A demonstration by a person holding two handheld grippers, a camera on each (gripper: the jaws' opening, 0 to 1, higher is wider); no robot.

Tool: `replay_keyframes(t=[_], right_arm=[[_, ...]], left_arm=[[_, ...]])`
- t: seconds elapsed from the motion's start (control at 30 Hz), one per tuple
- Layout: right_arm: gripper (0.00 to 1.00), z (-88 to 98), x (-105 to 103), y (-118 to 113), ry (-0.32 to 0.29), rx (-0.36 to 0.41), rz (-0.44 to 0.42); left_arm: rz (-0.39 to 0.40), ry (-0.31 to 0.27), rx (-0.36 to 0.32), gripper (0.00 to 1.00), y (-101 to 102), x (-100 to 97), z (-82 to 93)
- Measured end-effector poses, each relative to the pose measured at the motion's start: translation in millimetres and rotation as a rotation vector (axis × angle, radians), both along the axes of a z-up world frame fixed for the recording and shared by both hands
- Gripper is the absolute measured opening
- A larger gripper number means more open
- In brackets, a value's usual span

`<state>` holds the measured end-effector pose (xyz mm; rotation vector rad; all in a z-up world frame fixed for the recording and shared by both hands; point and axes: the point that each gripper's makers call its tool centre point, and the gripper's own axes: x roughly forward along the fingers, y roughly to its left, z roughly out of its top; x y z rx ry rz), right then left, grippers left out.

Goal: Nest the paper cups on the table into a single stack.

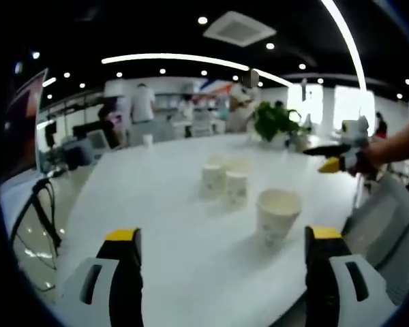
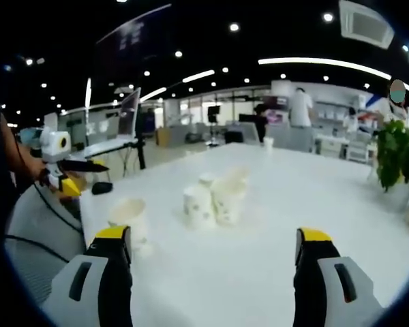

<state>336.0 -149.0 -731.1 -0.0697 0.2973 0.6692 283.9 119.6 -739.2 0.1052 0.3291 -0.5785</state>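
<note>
Open left tongs hover over a white table bearing upright paper cups.

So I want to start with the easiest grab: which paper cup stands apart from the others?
The upright cup nearest the left gripper, standing alone with its mouth open. The other cups huddle together farther back on the table.

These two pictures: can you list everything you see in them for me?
paper cups: at least four, white, clustered mid-table; nearest one stands apart
far cup: one, white, at the table's far edge
table: one, white
potted plant: one, green, far corner
chair: one, grey, beside the table
people: several, background
left gripper: yellow-tipped, open, above the table
right gripper: yellow-tipped, open, above the table
</note>
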Motion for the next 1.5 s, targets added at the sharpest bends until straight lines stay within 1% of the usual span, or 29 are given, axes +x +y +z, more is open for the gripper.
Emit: replay_keyframes(t=[0.03, 0.07, 0.17, 0.27, 0.37, 0.5, 0.6, 0.67, 0.73, 0.77, 0.87, 0.93, 0.97, 1.03, 1.13, 1.3, 1.5], right_arm=[[0.98, -0.7, 3, -1, 0.001, 0.002, -0.005], [0.98, -2.0, 6, -2, 0.004, 0.003, -0.009], [0.96, -3.5, 14, -3, 0.002, -0.001, -0.016], [0.95, -4.5, 22, -3, -0.002, -0.004, -0.016], [0.94, -6.1, 28, -1, -0.004, -0.017, -0.008], [0.94, -7.6, 34, 1, -0.008, -0.033, 0.005], [0.93, -9.1, 39, 2, -0.007, -0.046, 0.017], [0.94, -10.2, 43, 2, -0.005, -0.051, 0.021], [0.96, -11.1, 47, 3, -0.001, -0.050, 0.026], [0.97, -10.9, 48, 4, -0.007, -0.052, 0.027], [1.00, -14.1, 55, 6, 0.001, -0.060, 0.038], [1.00, -13.8, 57, 8, -0.008, -0.066, 0.050], [1.00, -15.0, 60, 9, -0.011, -0.074, 0.056], [1.00, -18.2, 64, 10, 0.000, -0.086, 0.062], [1.00, -17.3, 70, 11, -0.008, -0.089, 0.071], [0.98, -21.4, 79, 13, -0.006, -0.111, 0.080], [0.95, -23.4, 92, 15, 0.003, -0.103, 0.082]], left_arm=[[0.007, 0.040, -0.033, 1.00, 0, -1.4, -2.1], [0.006, 0.048, -0.036, 1.00, 0, -1.4, -2.6], [-0.016, 0.060, -0.005, 1.00, -4, -4.9, -7.9], [-0.022, 0.052, -0.010, 1.00, -5, -3.9, -7.3], [-0.028, 0.062, -0.009, 1.00, -6, -4.9, -9.2], [-0.040, 0.058, 0.003, 1.00, -8, -6.0, -9.5], [-0.034, 0.063, -0.005, 1.00, -7, -5.3, -9.9], [-0.021, 0.067, 0.001, 1.00, -4, -3.7, -11.6], [-0.021, 0.076, -0.015, 1.00, -5, -4.2, -11.4], [-0.021, 0.079, -0.011, 1.00, -5, -4.4, -12.1], [-0.029, 0.063, -0.018, 1.00, -6, -4.4, -10.3], [-0.029, 0.054, -0.026, 1.00, -6, -3.9, -8.4], [-0.028, 0.039, -0.032, 1.00, -6, -3.7, -4.7], [-0.032, 0.028, -0.036, 1.00, -6, -3.3, -3.6], [-0.049, 0.033, -0.043, 1.00, -10, -4.9, -3.3], [-0.051, 0.036, -0.031, 1.00, -11, -5.1, -4.0], [-0.048, 0.045, -0.030, 1.00, -10, -4.5, -6.4]])
